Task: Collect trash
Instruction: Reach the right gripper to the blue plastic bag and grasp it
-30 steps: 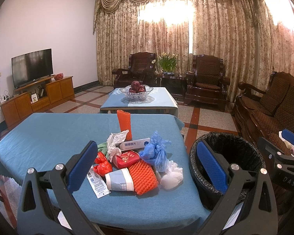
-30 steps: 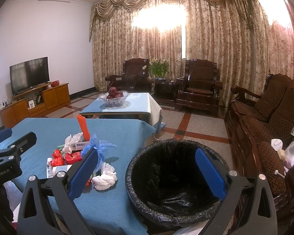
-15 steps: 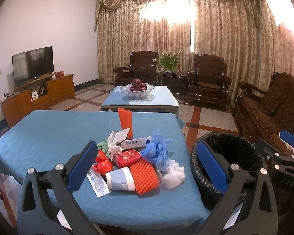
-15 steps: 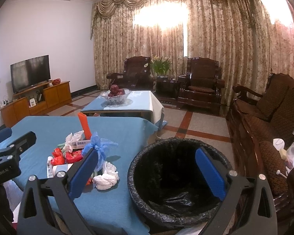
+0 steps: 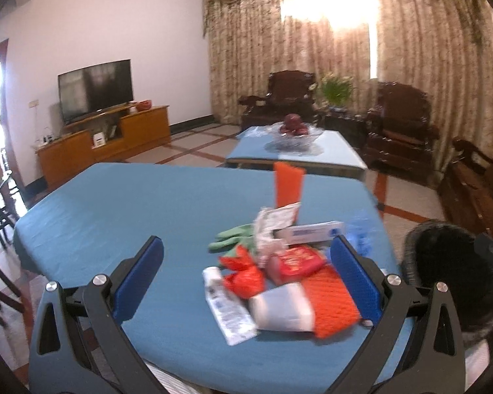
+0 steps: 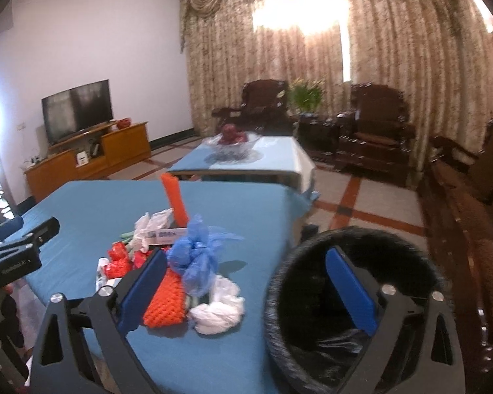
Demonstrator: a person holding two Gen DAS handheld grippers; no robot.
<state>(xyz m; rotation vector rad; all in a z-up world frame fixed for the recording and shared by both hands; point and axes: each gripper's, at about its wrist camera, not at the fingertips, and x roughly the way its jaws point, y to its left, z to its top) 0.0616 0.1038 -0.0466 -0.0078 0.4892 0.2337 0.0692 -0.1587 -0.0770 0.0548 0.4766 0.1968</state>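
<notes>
A heap of trash (image 5: pixel 279 262) lies on the blue-clothed table (image 5: pixel 121 216), toward the edge nearest the round bin lined with a black bag (image 6: pixel 351 312), which stands on the floor just beside that edge. In the heap: an orange foam net sleeve (image 5: pixel 332 298), a crumpled blue plastic bag (image 6: pixel 197 259), a white wad of plastic (image 6: pixel 218 312), a red packet (image 5: pixel 295 261) and a white cup lying on its side (image 5: pixel 281 308). The left gripper (image 5: pixel 246 272) hangs over the heap, jaws spread wide, nothing pinched. The right gripper (image 6: pixel 246 279), between heap and bin, holds nothing; its jaws are closing slightly.
</notes>
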